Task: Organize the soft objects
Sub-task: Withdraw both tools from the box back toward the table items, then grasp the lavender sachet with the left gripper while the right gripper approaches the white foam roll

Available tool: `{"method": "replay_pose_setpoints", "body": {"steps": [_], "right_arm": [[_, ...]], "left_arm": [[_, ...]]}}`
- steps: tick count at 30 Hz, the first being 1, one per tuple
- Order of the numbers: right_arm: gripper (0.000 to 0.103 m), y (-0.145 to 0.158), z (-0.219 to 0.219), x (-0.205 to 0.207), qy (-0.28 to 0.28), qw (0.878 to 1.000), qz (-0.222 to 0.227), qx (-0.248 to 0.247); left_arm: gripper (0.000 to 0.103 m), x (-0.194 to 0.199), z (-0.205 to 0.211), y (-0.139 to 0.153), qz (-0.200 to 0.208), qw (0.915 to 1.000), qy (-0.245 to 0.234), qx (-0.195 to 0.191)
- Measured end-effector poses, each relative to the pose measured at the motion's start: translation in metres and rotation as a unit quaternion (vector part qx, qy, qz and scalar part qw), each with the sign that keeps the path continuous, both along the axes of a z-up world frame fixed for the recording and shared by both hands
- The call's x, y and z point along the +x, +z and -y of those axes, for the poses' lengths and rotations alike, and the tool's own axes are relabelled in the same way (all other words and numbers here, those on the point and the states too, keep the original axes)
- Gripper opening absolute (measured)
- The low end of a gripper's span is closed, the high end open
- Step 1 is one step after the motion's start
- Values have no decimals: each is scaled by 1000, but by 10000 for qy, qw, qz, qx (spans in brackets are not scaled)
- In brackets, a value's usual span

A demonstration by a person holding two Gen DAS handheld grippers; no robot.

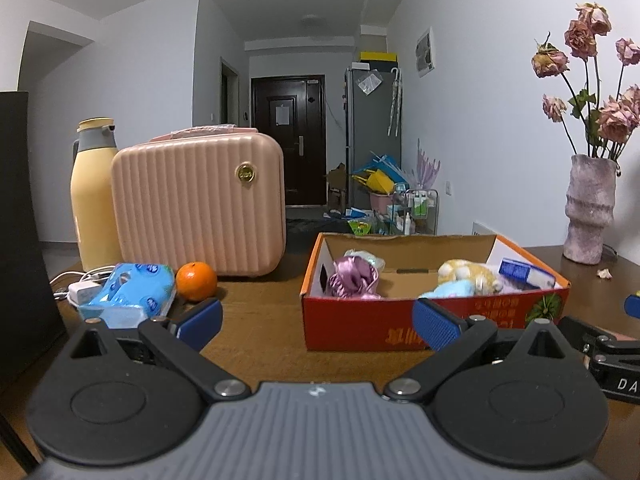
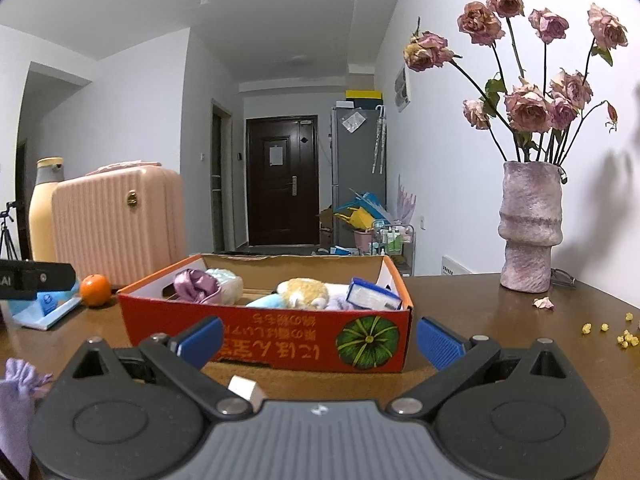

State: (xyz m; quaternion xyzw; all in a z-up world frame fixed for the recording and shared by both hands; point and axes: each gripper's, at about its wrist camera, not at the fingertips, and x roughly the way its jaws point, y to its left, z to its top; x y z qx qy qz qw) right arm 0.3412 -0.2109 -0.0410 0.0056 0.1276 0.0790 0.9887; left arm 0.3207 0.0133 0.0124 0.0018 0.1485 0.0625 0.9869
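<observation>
Facing a hallway, both wide-open, empty claws, left [image 1: 316, 322] and right [image 2: 319, 338], hover over the brown table [image 2: 480, 320].

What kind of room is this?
Most likely someone's apartment: a wooden table with a vase of dried roses, and a hallway leading to a dark front door beside a fridge.

The lilac pouch [image 2: 16, 400] was cut off by the right wrist view's left edge. The box's front wall [image 1: 400, 320] hid the lower parts of the plush toy [image 1: 466, 276] and purple satin bundle [image 1: 354, 278]. The pink case [image 1: 200, 204] covered part of the yellow flask [image 1: 94, 200]. The box's print was too distorted to read.
</observation>
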Motion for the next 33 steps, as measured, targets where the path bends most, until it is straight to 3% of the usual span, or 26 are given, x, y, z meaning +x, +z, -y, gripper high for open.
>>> {"method": "replay_pose_setpoints", "body": {"steps": [18,33], "right_arm": [[103,1,-14,-58,413,9990,-45,-133],[103,0,-16,-81,445,9989,-82,-142]], "left_arm": [[103,-59,-16,-11,-204,9996,-210,-18],[103,-82,-30,-31,-803,9967,-100,-102]]}}
